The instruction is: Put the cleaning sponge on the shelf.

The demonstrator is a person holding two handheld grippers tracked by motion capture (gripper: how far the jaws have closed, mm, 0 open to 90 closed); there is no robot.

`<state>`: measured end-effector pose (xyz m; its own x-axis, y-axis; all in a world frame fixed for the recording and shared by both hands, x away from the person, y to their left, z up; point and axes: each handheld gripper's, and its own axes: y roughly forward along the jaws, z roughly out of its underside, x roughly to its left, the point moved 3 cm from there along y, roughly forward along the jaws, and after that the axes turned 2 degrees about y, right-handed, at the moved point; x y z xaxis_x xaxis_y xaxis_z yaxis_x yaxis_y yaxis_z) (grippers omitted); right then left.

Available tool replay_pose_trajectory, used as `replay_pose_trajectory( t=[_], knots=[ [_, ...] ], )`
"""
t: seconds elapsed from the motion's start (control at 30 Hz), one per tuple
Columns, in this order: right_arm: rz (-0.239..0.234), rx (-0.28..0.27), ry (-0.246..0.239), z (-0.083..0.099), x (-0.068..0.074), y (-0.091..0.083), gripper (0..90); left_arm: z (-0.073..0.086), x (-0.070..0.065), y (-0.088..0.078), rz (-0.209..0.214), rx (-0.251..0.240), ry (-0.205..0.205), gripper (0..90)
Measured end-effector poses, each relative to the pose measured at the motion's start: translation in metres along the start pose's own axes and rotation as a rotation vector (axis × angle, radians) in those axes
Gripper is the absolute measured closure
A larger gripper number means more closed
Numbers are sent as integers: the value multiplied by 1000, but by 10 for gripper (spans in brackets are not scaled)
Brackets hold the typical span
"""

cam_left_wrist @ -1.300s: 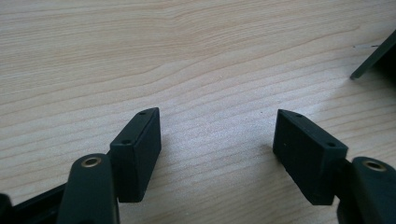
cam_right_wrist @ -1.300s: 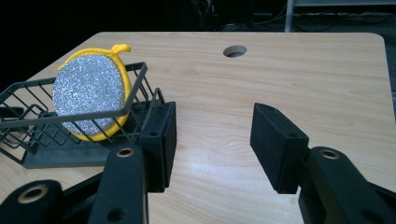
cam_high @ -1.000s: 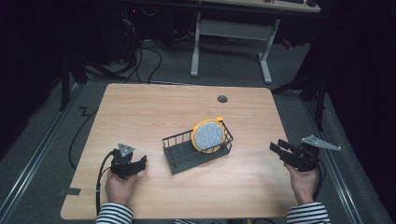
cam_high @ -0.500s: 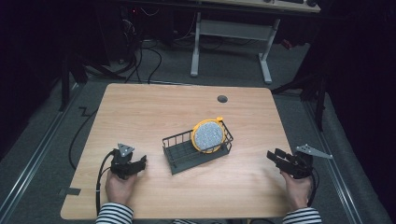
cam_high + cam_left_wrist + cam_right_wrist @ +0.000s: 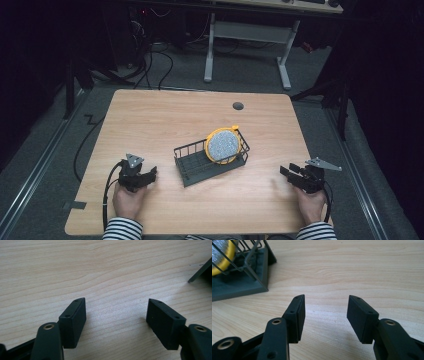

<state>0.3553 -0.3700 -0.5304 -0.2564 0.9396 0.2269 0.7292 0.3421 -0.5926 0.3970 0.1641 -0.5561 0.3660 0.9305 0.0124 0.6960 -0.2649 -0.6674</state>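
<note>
Both hands rest at the near edge of the wooden table [image 5: 165, 120], the left gripper [image 5: 141, 177] and the right gripper [image 5: 292, 175] each set low with jaws spread wide and nothing between them, which looks to me like a neutral, ready pose. The dark wire basket [image 5: 210, 159] sits at the table's middle between the two, well apart from both. A round yellow-rimmed disc [image 5: 223, 145] with a speckled grey face stands on edge, leaning inside the basket's right end.
</note>
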Motion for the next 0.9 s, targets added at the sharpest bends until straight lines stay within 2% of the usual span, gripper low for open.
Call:
replay_pose_trajectory(
  t=[0.27, 0.3, 0.37, 0.43, 0.63, 0.73, 0.9],
  knots=[
    [41, 33, -42, 4, 3, 7, 469, 0, 0, 0, 0, 1, 1, 329],
    [59, 43, -48, 4, 2, 7, 453, 0, 0, 0, 0, 0, 0, 329],
    [65, 33, -63, 4, 2, 5, 442, 0, 0, 0, 2, 0, 0, 326],
    [76, 56, -62, 5, 2, 7, 426, 0, 0, 0, -1, 0, 3, 326],
    [96, 83, -110, 10, 9, 16, 419, 0, 0, 0, -1, 0, 3, 327],
    [93, 88, -113, 13, 12, 20, 416, 0, 0, 0, -1, 0, 3, 327],
    [136, 98, -170, 14, 17, 22, 402, 0, 0, 0, 0, 0, 3, 326]
  ],
)
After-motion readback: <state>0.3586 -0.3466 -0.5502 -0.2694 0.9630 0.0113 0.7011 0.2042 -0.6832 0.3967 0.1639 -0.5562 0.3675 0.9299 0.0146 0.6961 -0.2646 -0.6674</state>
